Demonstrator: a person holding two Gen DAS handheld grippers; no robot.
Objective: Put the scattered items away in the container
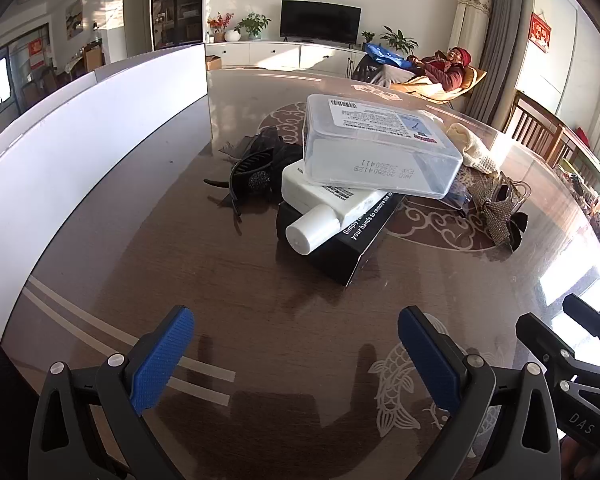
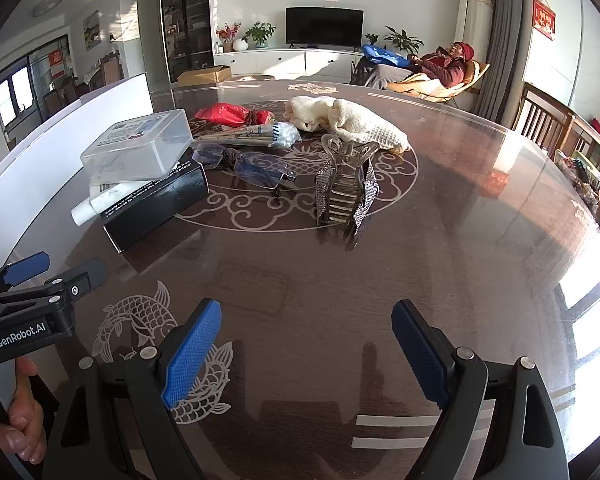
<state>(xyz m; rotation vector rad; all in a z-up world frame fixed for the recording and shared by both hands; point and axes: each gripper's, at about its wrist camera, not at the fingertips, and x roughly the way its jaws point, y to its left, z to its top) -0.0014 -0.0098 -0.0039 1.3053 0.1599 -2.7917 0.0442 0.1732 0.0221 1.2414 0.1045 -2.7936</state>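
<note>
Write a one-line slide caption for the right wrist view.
Open right gripper hovers over the patterned table, facing a hair claw clip, glasses and a stacked clear box.

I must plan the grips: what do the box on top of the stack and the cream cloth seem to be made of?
Box: probably hard clear plastic, glossy; the things under it show through and a paper label is on it. Cloth: soft knit or towel fabric, matte; it shows folds and a bumpy weave.
</note>
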